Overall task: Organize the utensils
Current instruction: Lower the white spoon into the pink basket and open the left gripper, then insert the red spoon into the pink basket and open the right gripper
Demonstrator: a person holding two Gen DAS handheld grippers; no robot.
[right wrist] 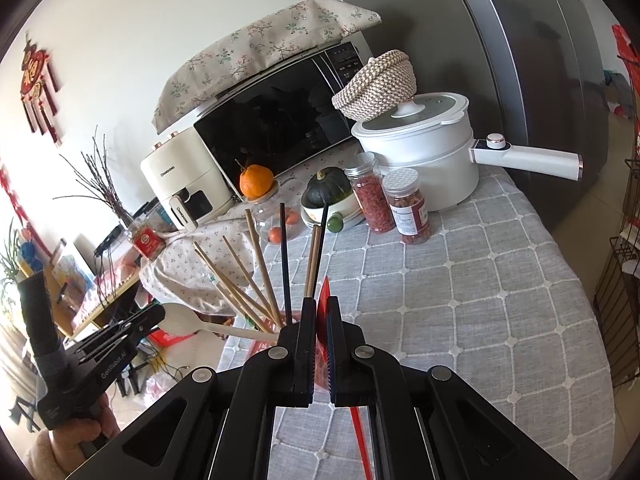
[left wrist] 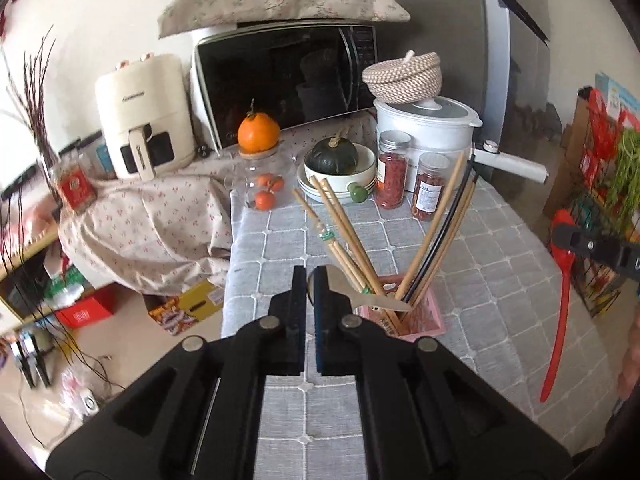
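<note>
A pink utensil holder (left wrist: pixel 424 320) stands on the grey checked tablecloth (left wrist: pixel 500 280) with several wooden and black chopsticks (left wrist: pixel 348 236) fanned out of it. My left gripper (left wrist: pixel 310 276) is shut on the bowl of a cream spoon (left wrist: pixel 360 298), whose handle points right over the holder's rim. In the right wrist view the left gripper (right wrist: pixel 160 314) holds that spoon (right wrist: pixel 188 322) level at the left. My right gripper (right wrist: pixel 319 304) is shut on a red spoon (right wrist: pixel 322 300). In the left wrist view the red spoon (left wrist: pixel 560 304) hangs handle-down at the right.
At the back stand a microwave (left wrist: pixel 280 80), an air fryer (left wrist: pixel 144 120), a white pot (left wrist: pixel 428 124) with a woven basket on top, two red-filled jars (left wrist: pixel 392 176), a bowl holding a green squash (left wrist: pixel 336 160) and an orange (left wrist: pixel 258 132). The table's edge drops off at the left.
</note>
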